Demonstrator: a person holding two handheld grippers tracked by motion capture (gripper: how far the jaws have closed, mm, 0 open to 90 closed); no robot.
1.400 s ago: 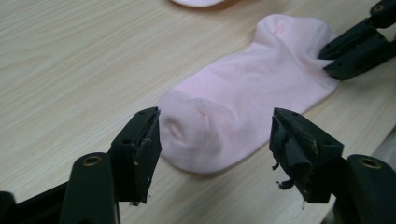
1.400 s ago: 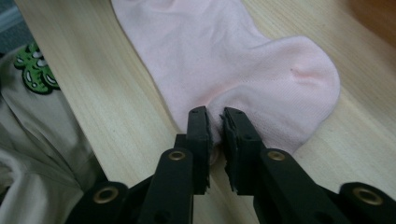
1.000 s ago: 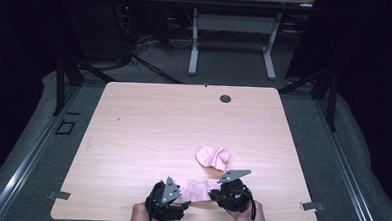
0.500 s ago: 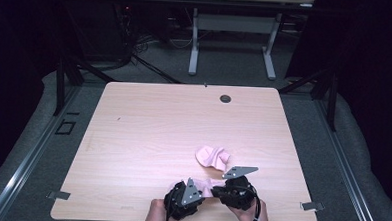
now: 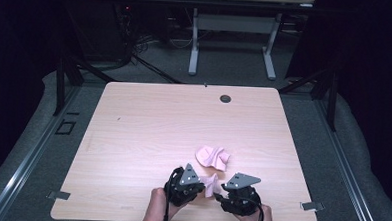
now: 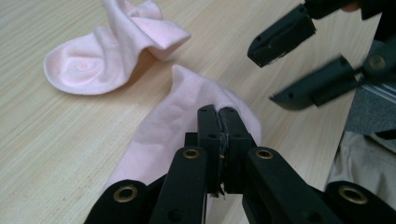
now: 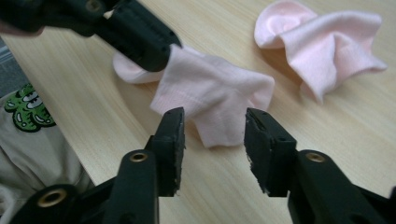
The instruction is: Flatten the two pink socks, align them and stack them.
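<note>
Two pale pink socks, one [image 5: 212, 183] at six o'clock and one [image 5: 212, 156] just above it, are lying on the light wood-grain table [image 5: 148, 133]. The black grippers, left [image 5: 196, 186] and right [image 5: 222, 189], are showing brass rivets. A green cartoon print [image 7: 25, 106] is showing on beige cloth.

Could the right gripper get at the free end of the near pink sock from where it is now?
Probably yes. The right gripper is open, and the near sock lies just past its jaws with bare table between; the left gripper pinches the other end.
</note>
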